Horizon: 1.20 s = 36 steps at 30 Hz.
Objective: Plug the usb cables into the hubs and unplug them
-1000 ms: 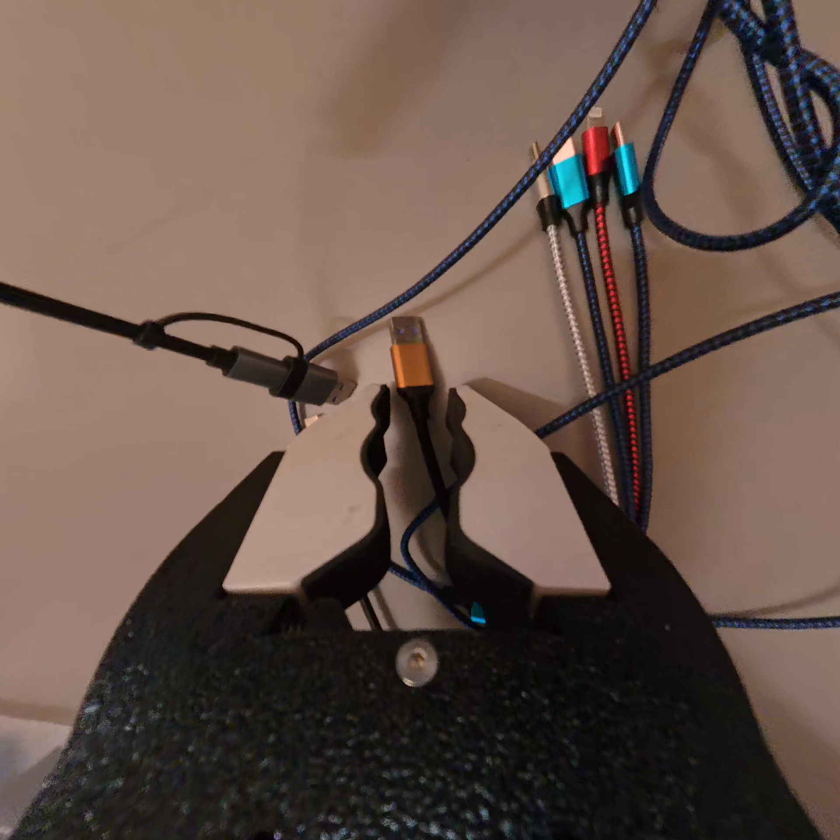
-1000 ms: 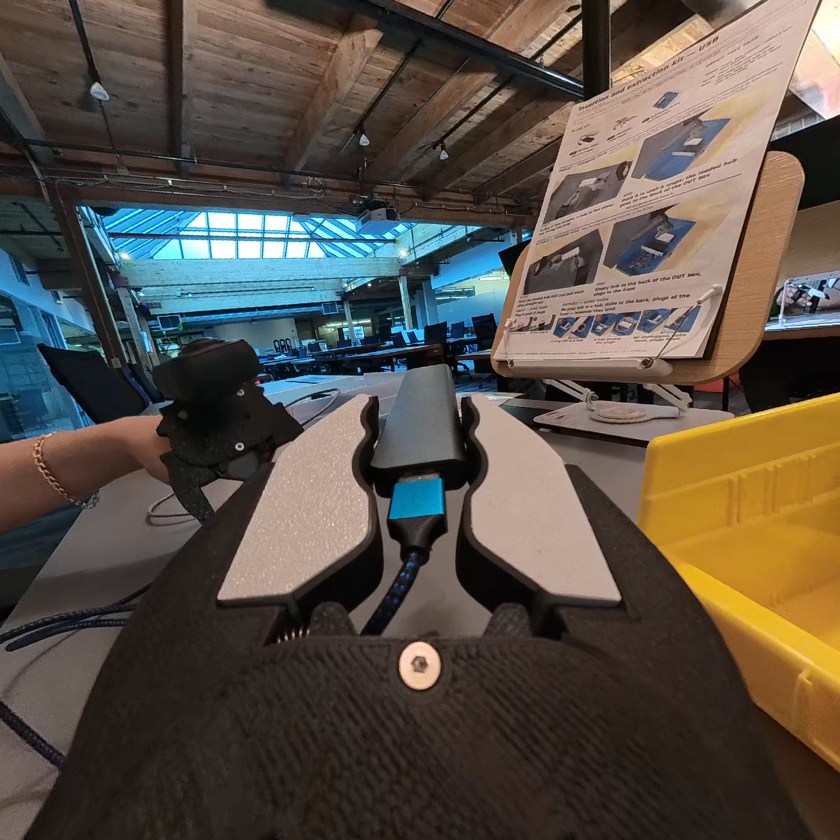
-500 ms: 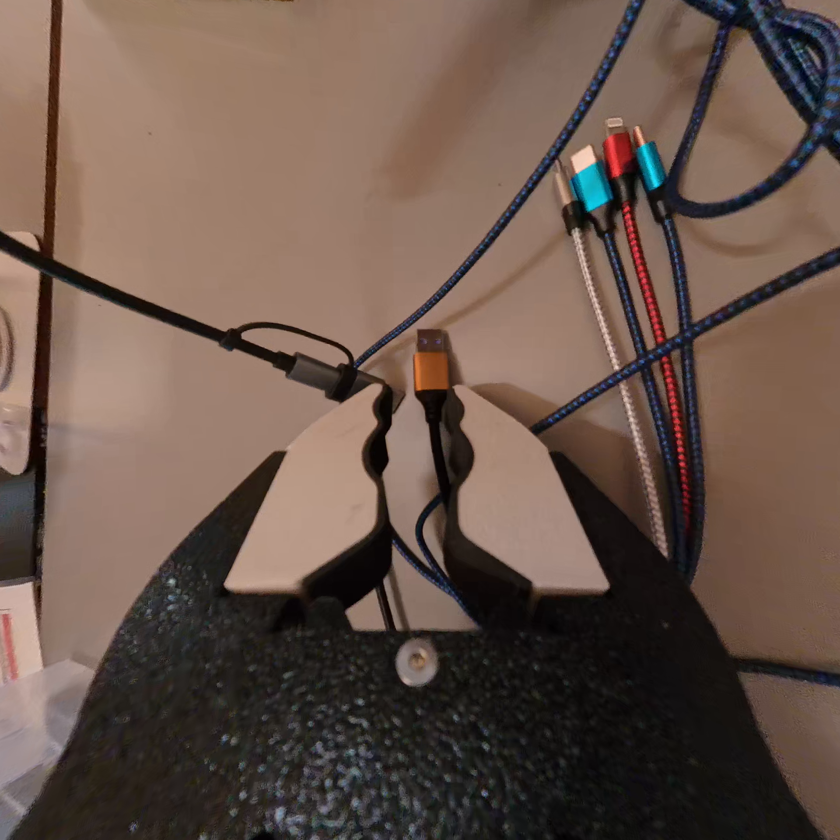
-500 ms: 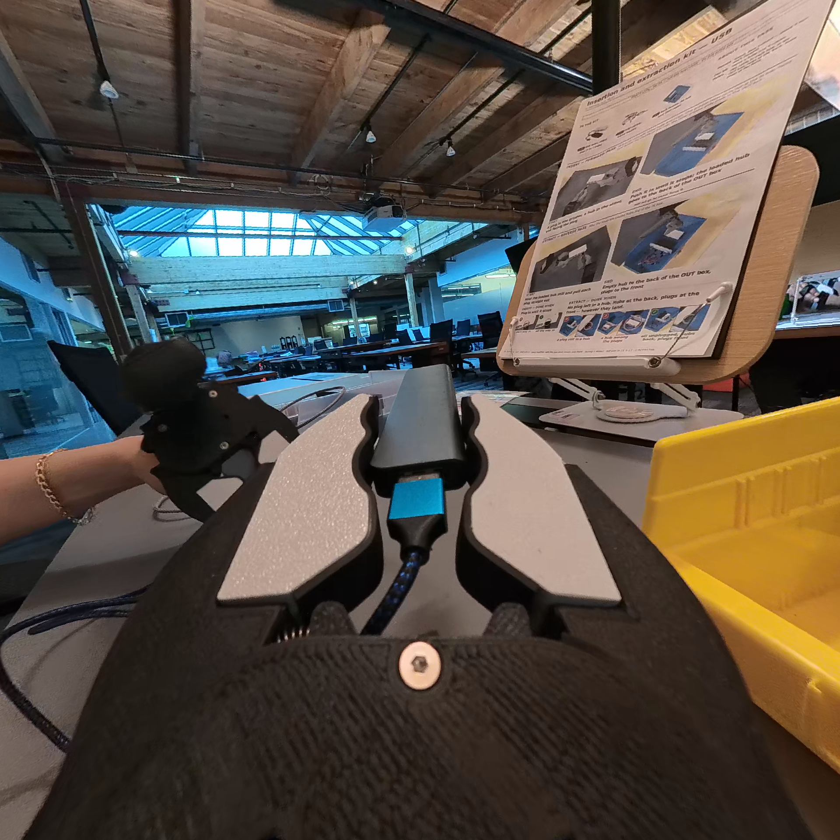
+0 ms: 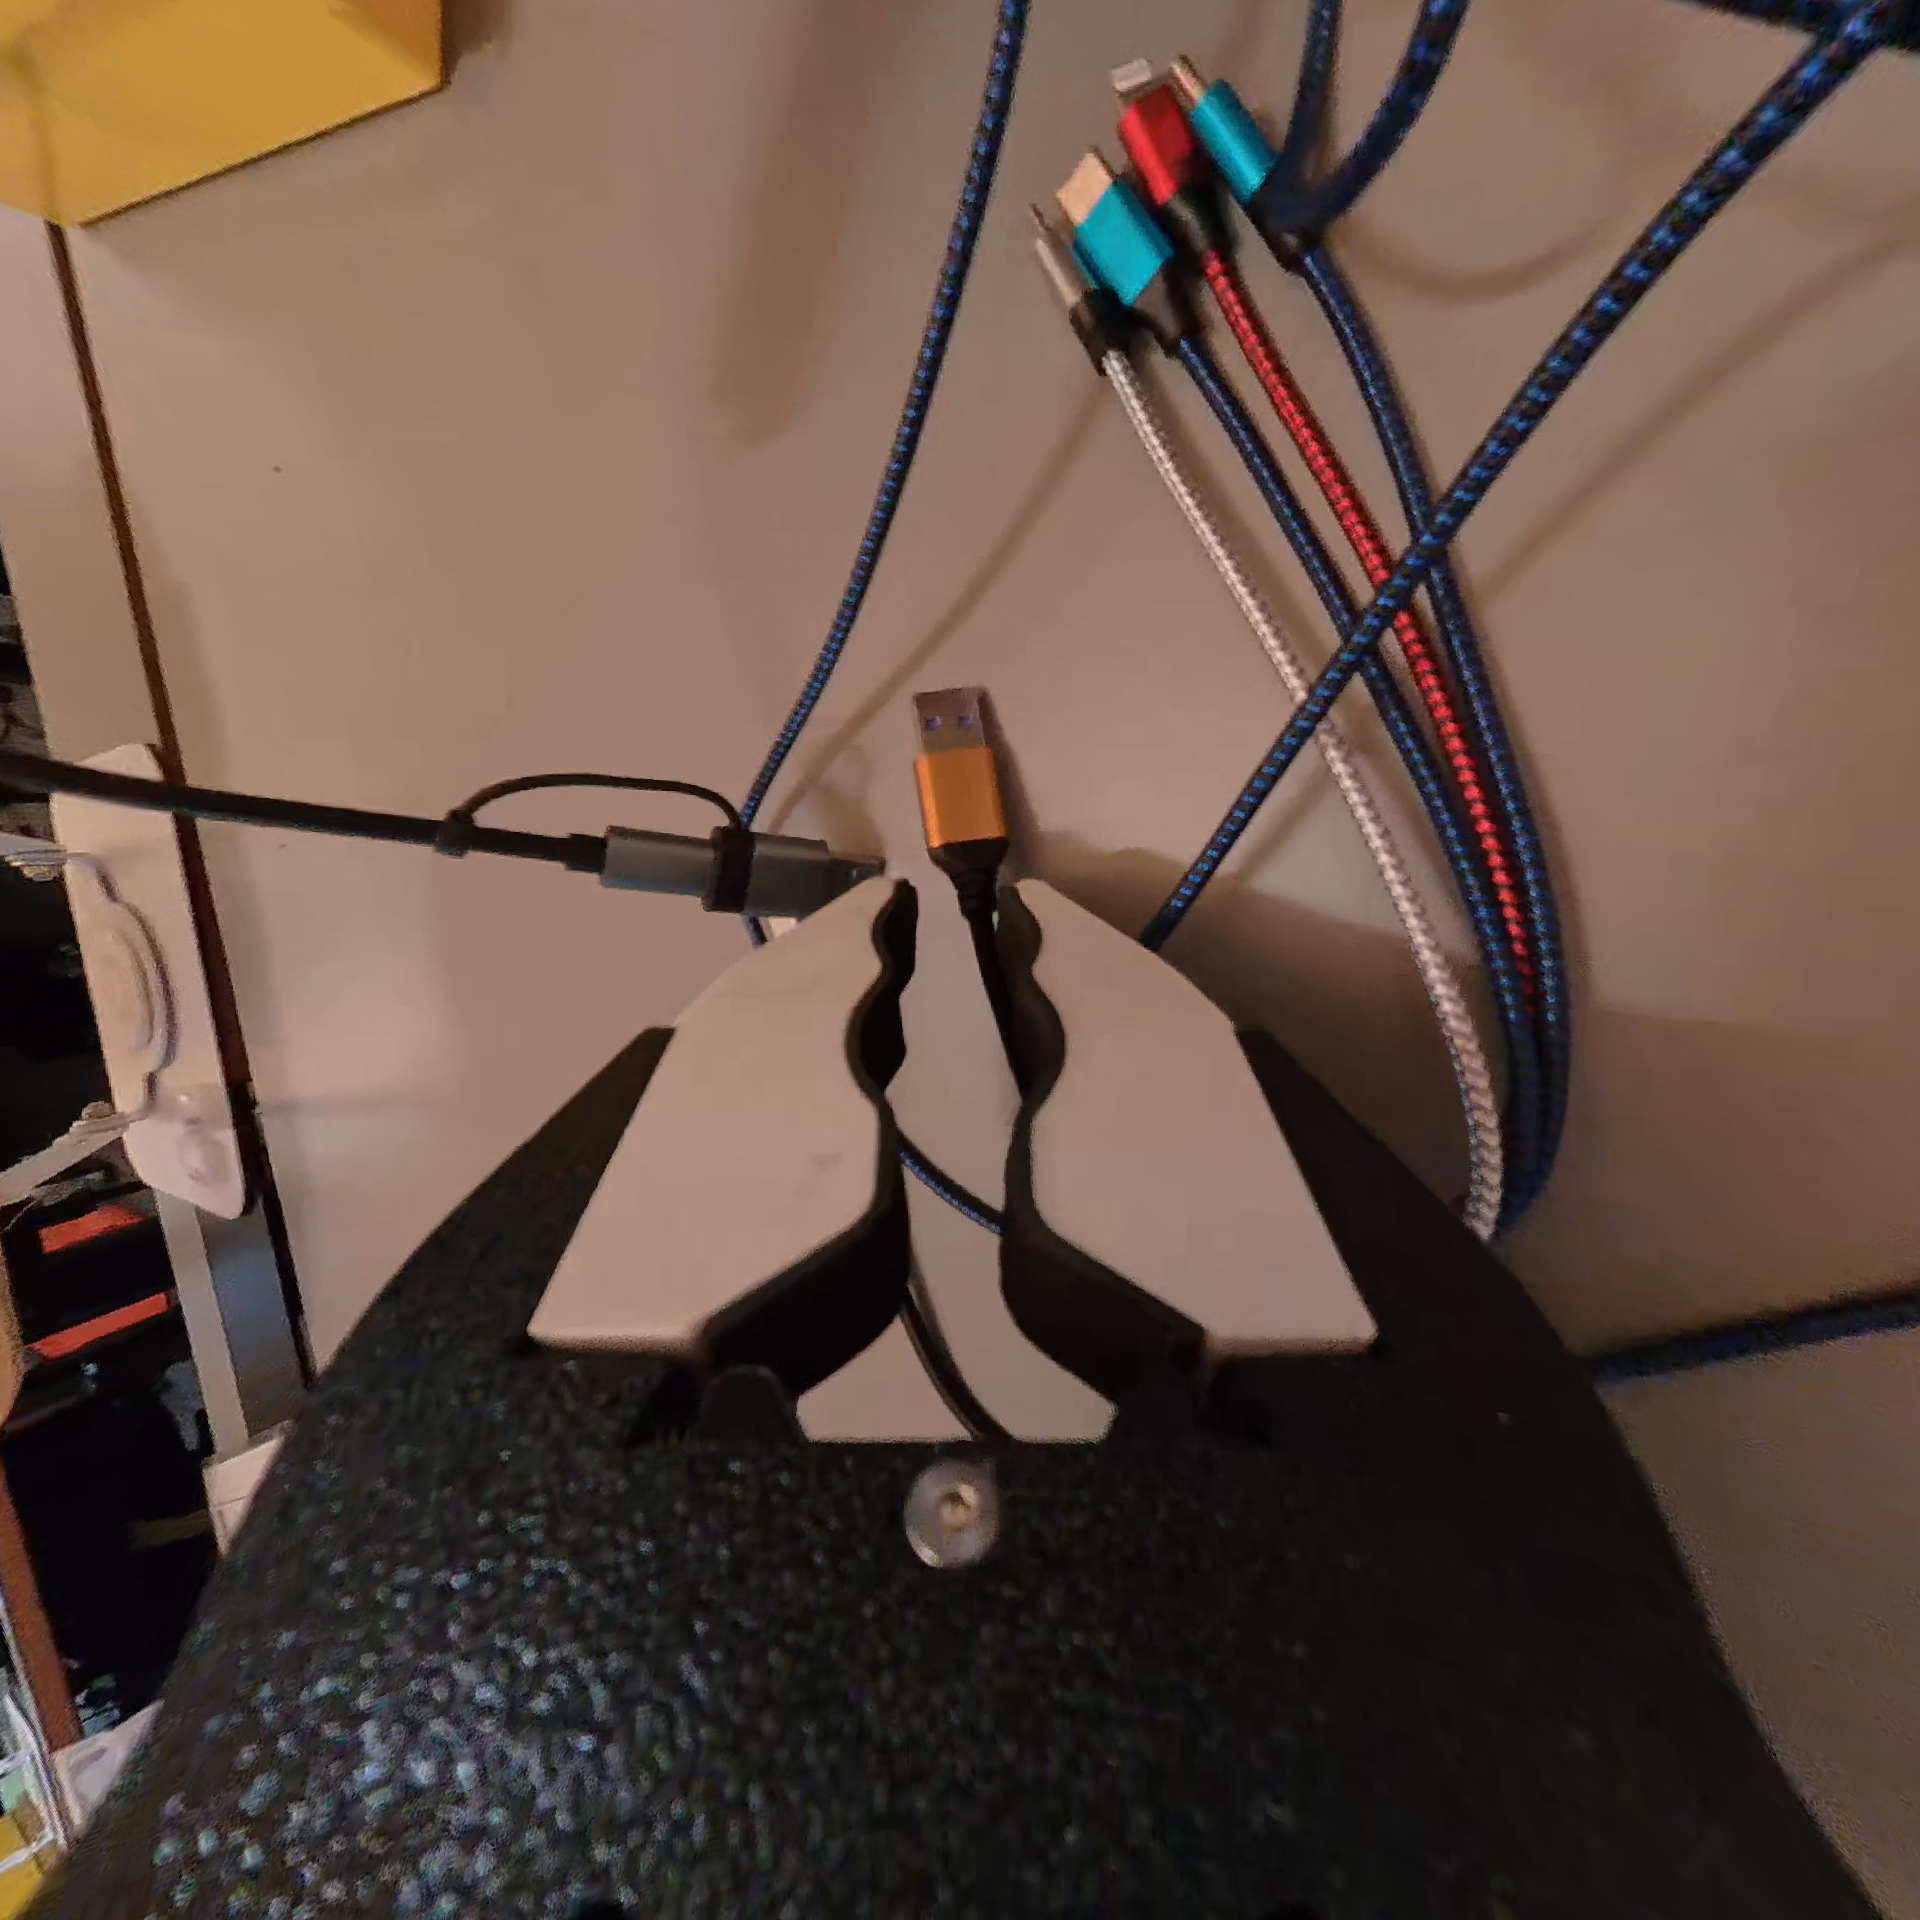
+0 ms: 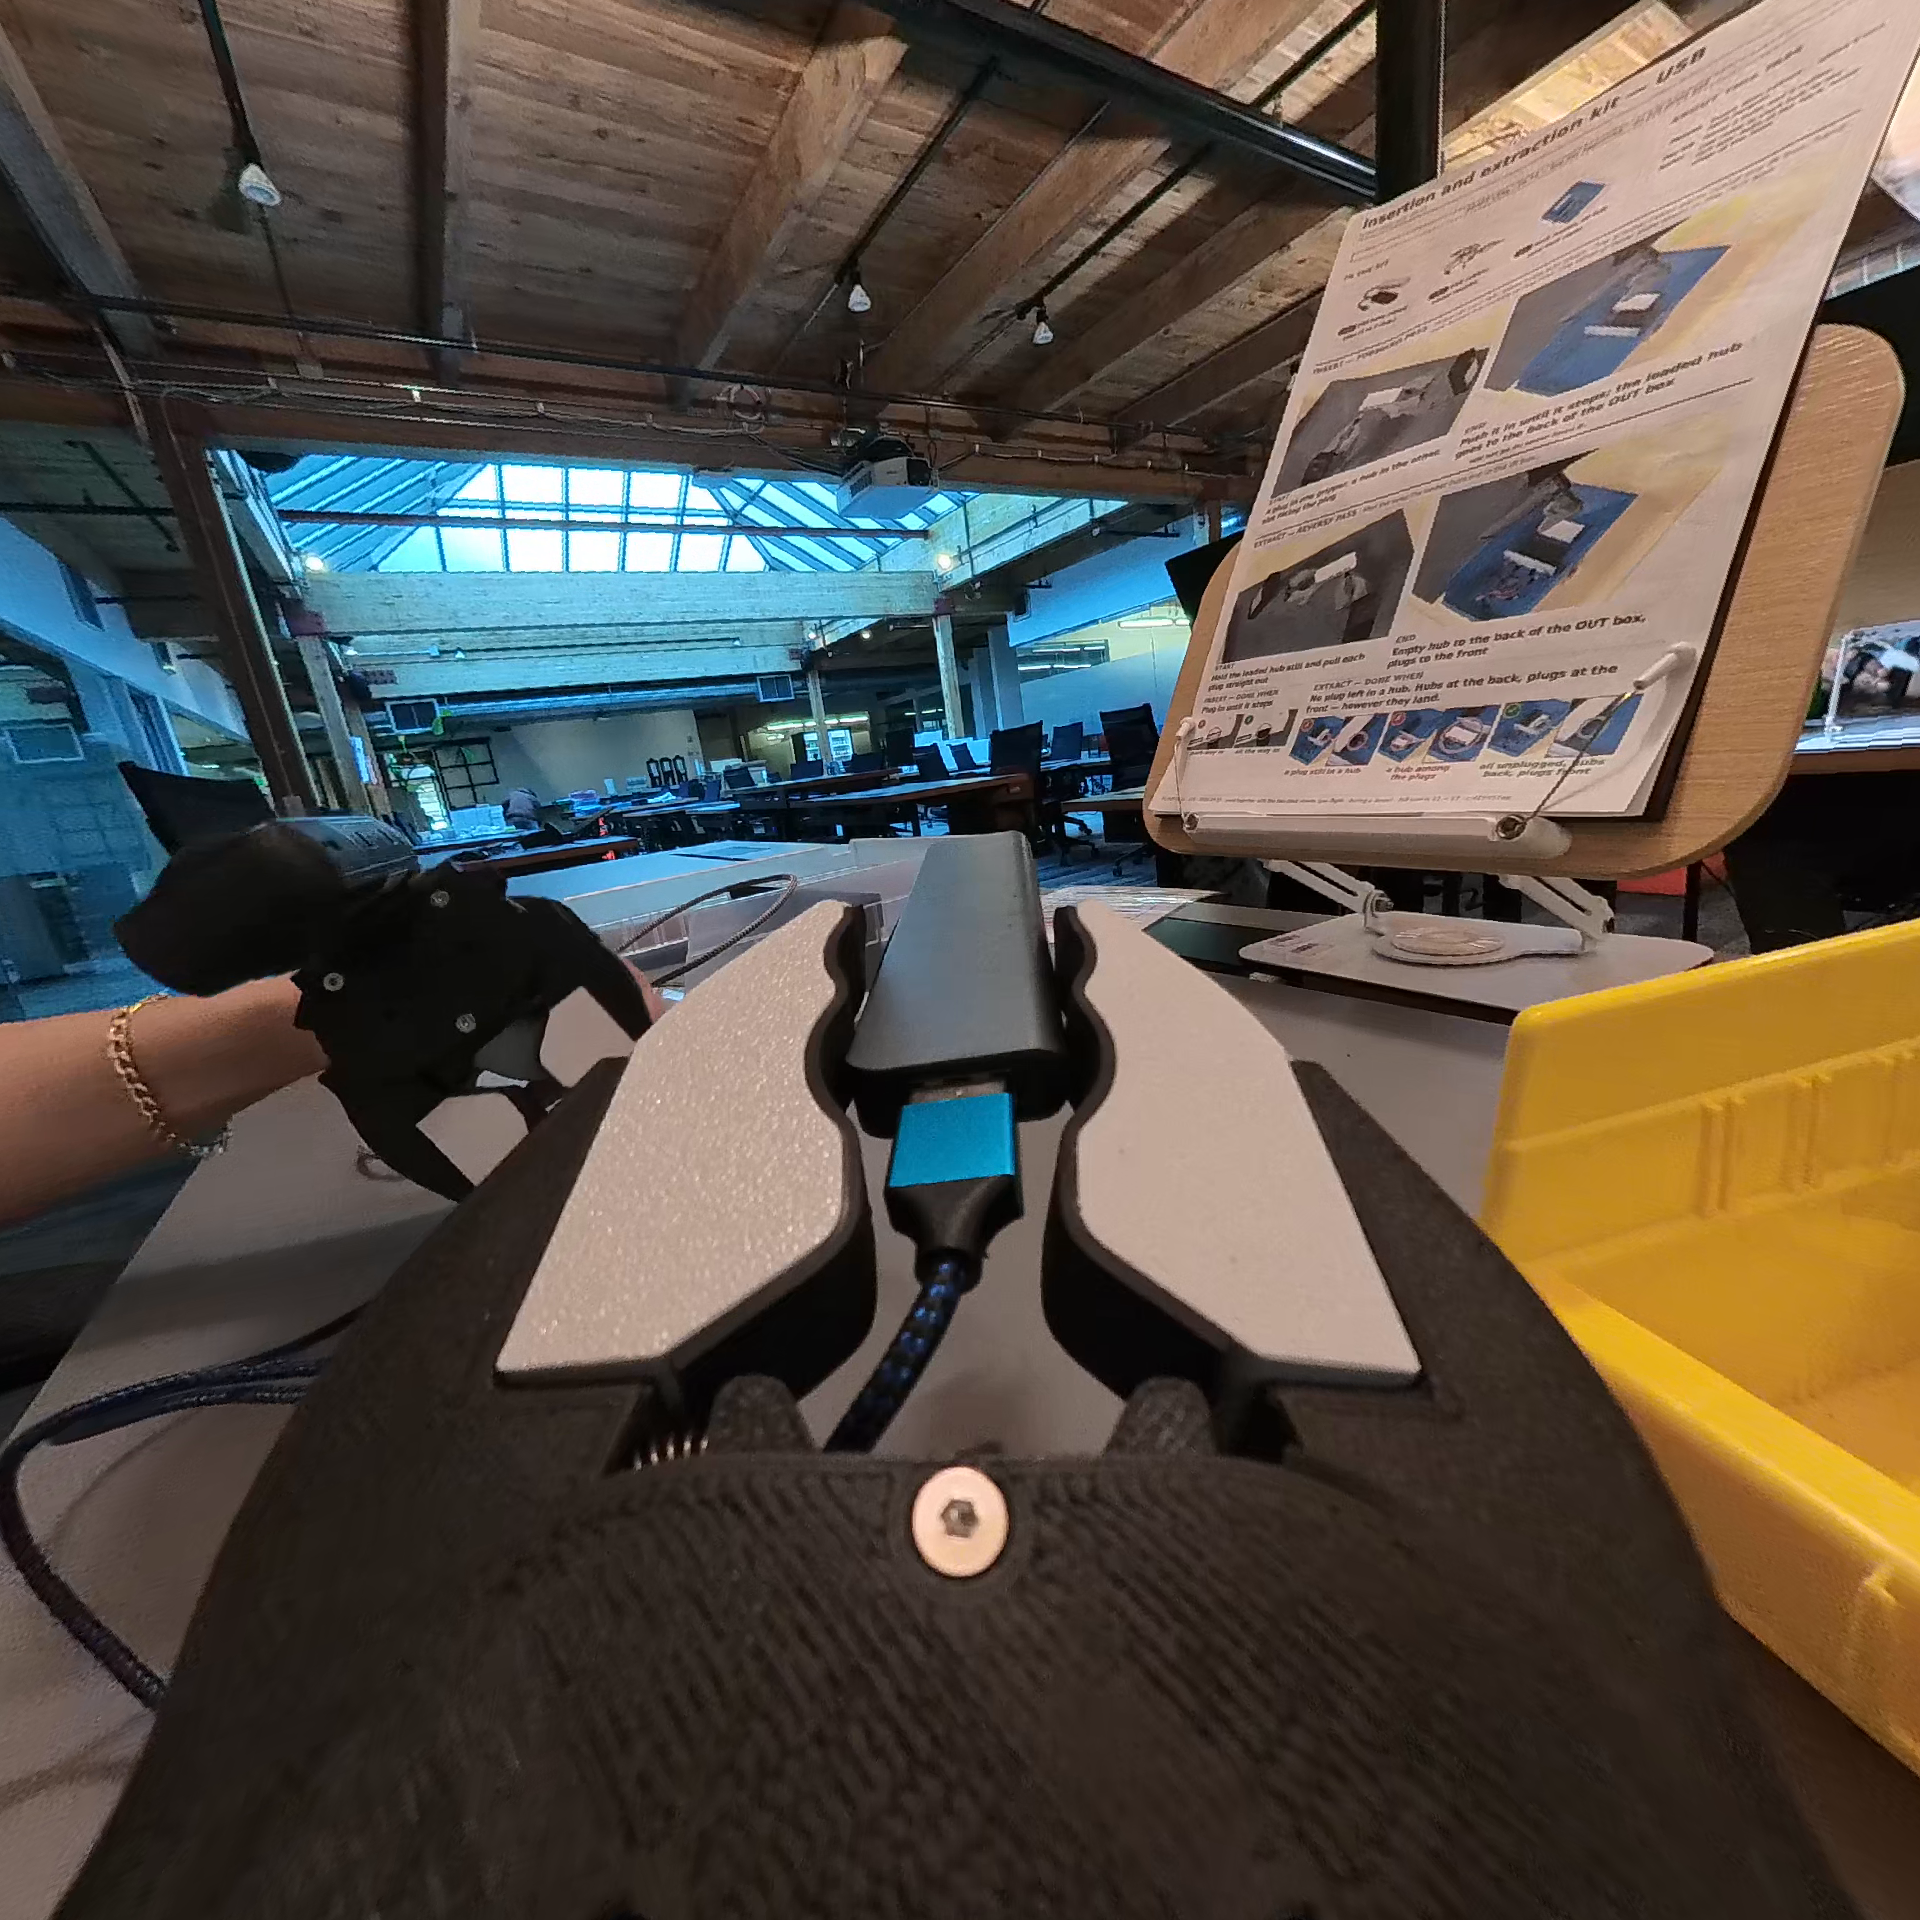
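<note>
In the left wrist view my left gripper (image 5: 958, 894) hangs over the beige table, its jaws a narrow gap apart. An orange-sleeved USB plug (image 5: 958, 800) lies just past the fingertips. Its black cable runs back through the gap, beside the right finger, and does not look pinched. A grey plug with a tethered adapter (image 5: 727, 878) lies by the left fingertip. My right gripper (image 6: 961, 914) is shut on a black hub (image 6: 966, 956), held above the table. A blue-sleeved USB plug (image 6: 951, 1138) sits in the hub's near end. The left gripper (image 6: 416, 1039) also shows farther left, held by a hand.
Several loose braided cables with teal, red and silver plugs (image 5: 1143, 208) lie to the right of the left gripper. A yellow bin (image 6: 1714, 1195) stands at the right and also shows in the left wrist view (image 5: 208, 83). An instruction sheet on a wooden stand (image 6: 1818, 623) stands behind it. My hands' fingertips stand some 20 centimetres from each other.
The left gripper's view has shifted and turned over the table, and its finger gap has narrowed slightly around the black cable. The right gripper still holds the hub in place.
</note>
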Each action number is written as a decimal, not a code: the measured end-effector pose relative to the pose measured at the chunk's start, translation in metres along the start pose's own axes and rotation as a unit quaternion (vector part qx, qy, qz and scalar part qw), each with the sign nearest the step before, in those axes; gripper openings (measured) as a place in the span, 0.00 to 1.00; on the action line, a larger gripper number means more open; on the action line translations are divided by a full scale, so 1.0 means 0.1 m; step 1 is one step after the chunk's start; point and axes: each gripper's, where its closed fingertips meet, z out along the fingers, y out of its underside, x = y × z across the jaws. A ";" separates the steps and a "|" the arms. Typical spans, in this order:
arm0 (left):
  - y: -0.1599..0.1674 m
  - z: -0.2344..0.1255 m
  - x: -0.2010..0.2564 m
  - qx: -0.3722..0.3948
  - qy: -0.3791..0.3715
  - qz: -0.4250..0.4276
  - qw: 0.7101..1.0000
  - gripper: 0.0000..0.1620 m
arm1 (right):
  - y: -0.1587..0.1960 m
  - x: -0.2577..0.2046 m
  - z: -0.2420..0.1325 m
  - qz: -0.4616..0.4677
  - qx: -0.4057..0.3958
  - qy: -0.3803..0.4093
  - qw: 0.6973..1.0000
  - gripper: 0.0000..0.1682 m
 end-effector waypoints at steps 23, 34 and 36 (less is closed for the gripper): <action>-0.68 -0.73 -0.43 0.027 0.072 -0.374 0.924 0.03 | 0.03 -0.01 0.03 -0.019 -0.014 0.011 1.000 0.21; -0.67 -1.31 -0.76 -0.019 0.016 -0.359 0.933 0.03 | 0.03 0.04 0.02 -0.002 -0.011 0.016 1.000 0.21; -0.73 -1.21 -0.69 -0.017 0.038 -0.363 0.931 0.03 | 0.02 0.04 0.01 -0.002 -0.009 0.015 1.000 0.21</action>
